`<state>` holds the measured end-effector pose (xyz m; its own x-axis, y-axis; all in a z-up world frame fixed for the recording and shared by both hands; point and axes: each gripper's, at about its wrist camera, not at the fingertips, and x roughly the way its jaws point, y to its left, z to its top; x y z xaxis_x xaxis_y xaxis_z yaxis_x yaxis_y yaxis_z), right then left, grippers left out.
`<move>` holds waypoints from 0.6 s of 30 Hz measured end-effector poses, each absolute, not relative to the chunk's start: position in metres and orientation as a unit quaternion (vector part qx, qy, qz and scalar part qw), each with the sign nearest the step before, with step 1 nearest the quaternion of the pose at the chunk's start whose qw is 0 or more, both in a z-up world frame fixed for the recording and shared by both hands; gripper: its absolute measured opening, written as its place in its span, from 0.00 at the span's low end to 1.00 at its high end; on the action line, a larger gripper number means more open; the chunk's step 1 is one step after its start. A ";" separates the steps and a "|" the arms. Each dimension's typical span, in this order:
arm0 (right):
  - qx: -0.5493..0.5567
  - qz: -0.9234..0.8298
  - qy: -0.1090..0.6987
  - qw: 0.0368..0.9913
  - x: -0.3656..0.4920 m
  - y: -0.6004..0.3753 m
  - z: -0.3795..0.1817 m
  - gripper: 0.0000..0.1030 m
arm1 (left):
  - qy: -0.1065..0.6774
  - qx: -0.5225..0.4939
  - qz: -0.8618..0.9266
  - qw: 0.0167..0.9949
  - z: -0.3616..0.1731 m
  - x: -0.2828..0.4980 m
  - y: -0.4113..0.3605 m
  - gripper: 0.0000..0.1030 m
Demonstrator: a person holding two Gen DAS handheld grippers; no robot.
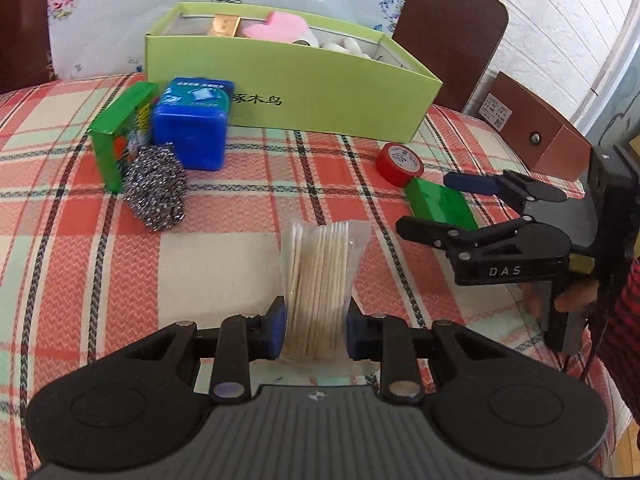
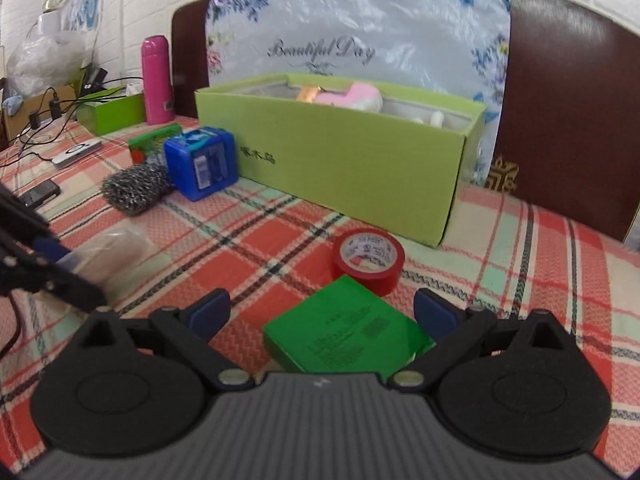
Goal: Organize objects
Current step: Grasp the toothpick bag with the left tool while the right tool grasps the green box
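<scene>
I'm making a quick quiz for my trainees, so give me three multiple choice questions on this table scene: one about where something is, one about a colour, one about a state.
1. Where is the red tape roll?
A. inside the light green box
B. on the cloth beside the flat green box
C. on the blue cube

2. What colour is the bottle at the back?
A. pink
B. yellow
C. black

3. What is the left gripper doing?
A. standing empty
B. gripping the steel scourer
C. clamping the packet of sticks

Answers: 1 B, it touches the flat green box in front of the light green box. 2 A, plainly pink. 3 C, the pads press the packet.
</scene>
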<state>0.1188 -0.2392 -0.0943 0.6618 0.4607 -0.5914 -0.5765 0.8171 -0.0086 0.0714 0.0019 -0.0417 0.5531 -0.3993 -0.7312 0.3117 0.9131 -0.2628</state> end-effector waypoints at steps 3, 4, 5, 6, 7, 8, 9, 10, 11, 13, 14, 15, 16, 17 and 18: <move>-0.081 0.277 0.308 0.906 0.105 -0.243 -0.093 0.97 | 0.426 -0.055 -0.198 0.881 -0.041 0.069 0.003 0.28; -0.079 0.274 0.312 0.906 0.098 -0.243 -0.093 0.97 | 0.425 -0.055 -0.196 0.882 -0.041 0.069 0.001 0.28; -0.075 0.266 0.318 0.907 0.088 -0.243 -0.093 0.97 | 0.425 -0.054 -0.195 0.882 -0.042 0.069 0.000 0.29; -0.067 0.259 0.329 0.905 0.080 -0.242 -0.093 0.97 | 0.424 -0.054 -0.194 0.883 -0.041 0.068 -0.001 0.30; -0.052 0.257 0.336 0.905 0.071 -0.242 -0.093 0.97 | 0.423 -0.053 -0.194 0.883 -0.041 0.068 -0.003 0.30; -0.036 0.255 0.338 0.905 0.062 -0.241 -0.092 0.97 | 0.422 -0.054 -0.194 0.884 -0.041 0.068 -0.006 0.32; -0.027 0.252 0.342 0.905 0.055 -0.239 -0.093 0.97 | 0.419 -0.055 -0.194 0.885 -0.040 0.067 -0.007 0.36; -0.021 0.247 0.340 0.907 0.049 -0.237 -0.093 0.96 | 0.417 -0.057 -0.193 0.886 -0.039 0.067 -0.008 0.40; -0.021 0.235 0.337 0.912 0.044 -0.234 -0.093 0.96 | 0.412 -0.059 -0.191 0.889 -0.038 0.066 -0.009 0.50; -0.034 0.201 0.328 0.922 0.039 -0.229 -0.092 0.96 | 0.399 -0.065 -0.177 0.897 -0.036 0.066 -0.011 0.60; -0.042 0.182 0.325 0.927 0.040 -0.225 -0.091 0.96 | 0.395 -0.067 -0.174 0.900 -0.035 0.068 -0.012 0.60; -0.048 0.171 0.322 0.930 0.041 -0.223 -0.090 0.96 | 0.395 -0.069 -0.175 0.899 -0.035 0.070 -0.014 0.60; -0.050 0.164 0.321 0.932 0.043 -0.220 -0.089 0.96 | 0.399 -0.070 -0.177 0.897 -0.036 0.073 -0.016 0.59; -0.047 0.157 0.324 0.932 0.047 -0.218 -0.090 0.93 | 0.404 -0.068 -0.180 0.894 -0.036 0.075 -0.018 0.57; -0.040 0.152 0.331 0.931 0.051 -0.216 -0.091 0.90 | 0.406 -0.061 -0.185 0.893 -0.036 0.074 -0.021 0.55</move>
